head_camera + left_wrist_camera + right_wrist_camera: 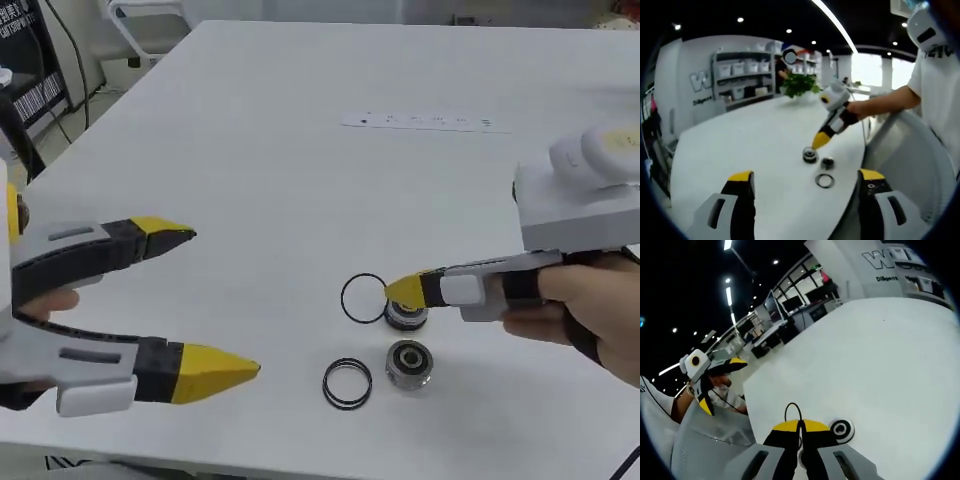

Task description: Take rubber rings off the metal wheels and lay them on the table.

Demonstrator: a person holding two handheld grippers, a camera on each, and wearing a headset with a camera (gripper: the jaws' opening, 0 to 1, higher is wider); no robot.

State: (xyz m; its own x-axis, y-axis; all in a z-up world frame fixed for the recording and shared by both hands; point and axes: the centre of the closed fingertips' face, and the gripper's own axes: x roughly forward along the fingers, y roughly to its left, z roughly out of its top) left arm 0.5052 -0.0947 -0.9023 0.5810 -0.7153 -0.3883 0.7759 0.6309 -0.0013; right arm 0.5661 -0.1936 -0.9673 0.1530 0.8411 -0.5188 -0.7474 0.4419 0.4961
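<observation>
Two of each on the white surface (300, 150): far metal wheel (406, 316) and near metal wheel (409, 362) close together, thin rubber ring (363, 298) flat just beside the far one, second rubber ring (347, 383) flat just beside the near one. Right gripper (403, 291) clenched, tips over the far metal wheel and touching the thin rubber ring's edge; cannot tell whether pinching it. Left gripper (222, 302) released, jaws wide, well apart from both wheels. In the right gripper view, a black loop of ring at the closed tips; in the left gripper view, shelves (740, 75) and a plant (799, 85) beyond the surface's far end.
</observation>
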